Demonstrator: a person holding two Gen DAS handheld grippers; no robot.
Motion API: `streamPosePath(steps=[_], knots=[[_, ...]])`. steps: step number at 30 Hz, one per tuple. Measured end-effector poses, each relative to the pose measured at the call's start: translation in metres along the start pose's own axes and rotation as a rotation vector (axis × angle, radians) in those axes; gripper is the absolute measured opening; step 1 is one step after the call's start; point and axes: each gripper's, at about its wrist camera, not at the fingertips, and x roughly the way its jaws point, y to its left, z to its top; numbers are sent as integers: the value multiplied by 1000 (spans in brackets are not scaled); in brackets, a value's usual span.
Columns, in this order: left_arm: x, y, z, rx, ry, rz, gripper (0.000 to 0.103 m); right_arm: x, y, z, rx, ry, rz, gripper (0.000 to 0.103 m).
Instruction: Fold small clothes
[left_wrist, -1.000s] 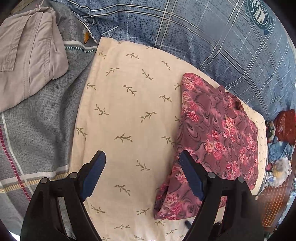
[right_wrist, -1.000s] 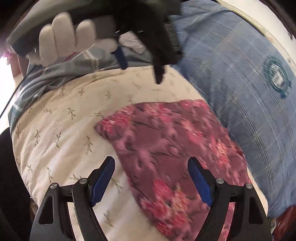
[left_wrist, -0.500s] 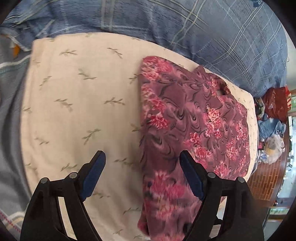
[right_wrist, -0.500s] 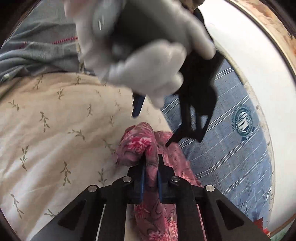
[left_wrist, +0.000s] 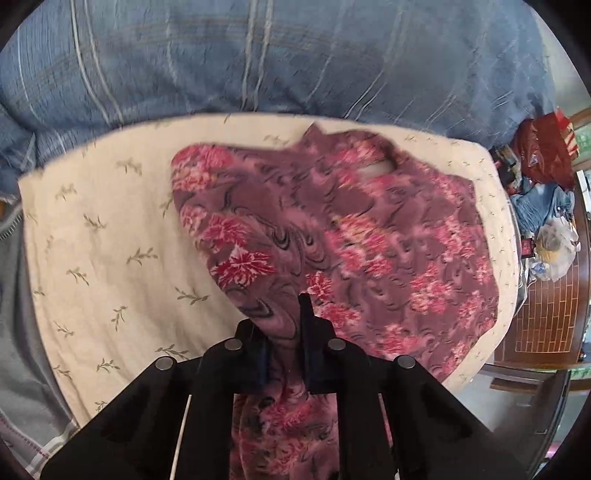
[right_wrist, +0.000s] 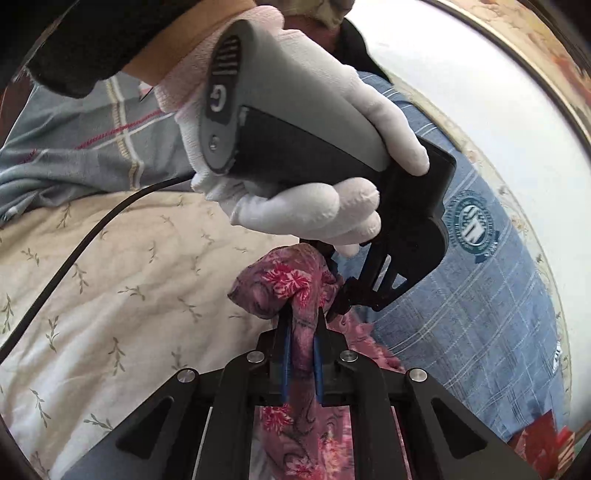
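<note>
Both grippers, left (left_wrist: 282, 325) and right (right_wrist: 301, 332), clamped closed on cloth.

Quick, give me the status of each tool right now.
Left tool: closed on the floral garment, pinching its near edge.
Right tool: closed on the same floral garment, a bunched fold sticking up between its fingers.

I'm seeing the floral garment (left_wrist: 362, 236) showing as soft matt cloth, lying on a cream leaf-printed matt cotton sheet (left_wrist: 103, 251); my matt black plastic left gripper (left_wrist: 284, 332) is pinching it.
</note>
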Motion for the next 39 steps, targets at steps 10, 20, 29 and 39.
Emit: streamPosePath(steps=[10, 20, 29, 39], knots=[[-28, -102, 10, 127, -91, 13, 10, -34, -83, -49, 193, -21, -198, 7], [60, -202, 25, 216, -8, 156, 30, -26, -152, -169, 674, 212, -67, 11], [61, -202, 36, 163, 23, 126, 32, -22, -173, -274, 1180, 216, 248, 42], [49, -214, 58, 157, 14, 171, 62, -28, -200, -261, 1204, 87, 304, 72]])
